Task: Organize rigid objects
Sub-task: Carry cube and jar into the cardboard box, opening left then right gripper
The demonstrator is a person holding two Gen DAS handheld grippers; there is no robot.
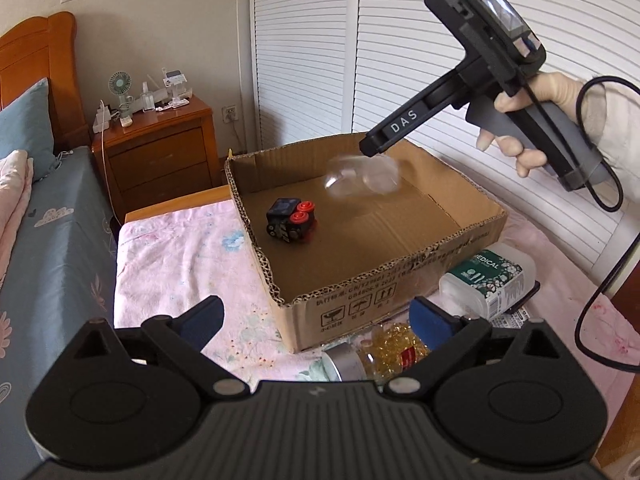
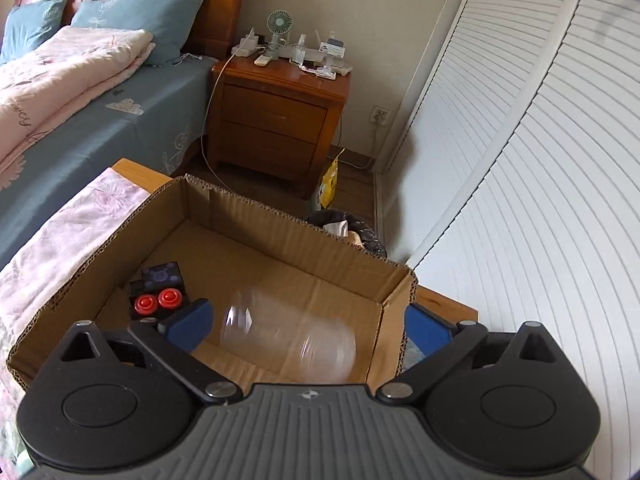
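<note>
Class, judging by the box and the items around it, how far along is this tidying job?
Done: a toy block lies in the cardboard box. In hand: nothing; a blurred clear jar is over the box between the right gripper's open jaws. Left: the white bottle and capsule jar outside.

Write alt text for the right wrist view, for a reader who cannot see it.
A blurred clear plastic container is between the open right gripper's blue pads, untouched, above a cardboard box. A black toy with two red knobs sits in the box's left corner; a bed and wooden nightstand stand behind.
</note>
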